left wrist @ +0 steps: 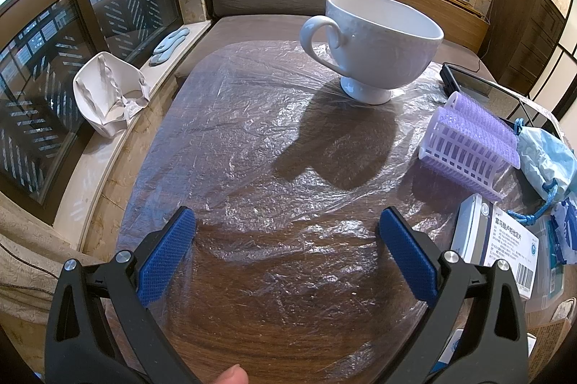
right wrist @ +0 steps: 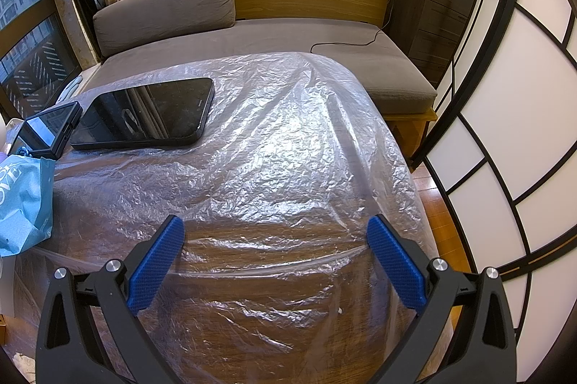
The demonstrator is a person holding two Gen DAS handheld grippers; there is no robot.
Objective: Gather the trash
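- left gripper (left wrist: 286, 221): fingers spread, nothing between them, over the plastic sheet (left wrist: 252, 138) on the table (left wrist: 288, 330).
- white cup (left wrist: 375, 41): upright near the table's far edge.
- purple basket (left wrist: 468, 149), medicine box (left wrist: 494, 247), blue bag (left wrist: 548, 164): right edge.
- right gripper (right wrist: 276, 232): fingers spread, empty.
- tablet (right wrist: 148, 113): far left corner.
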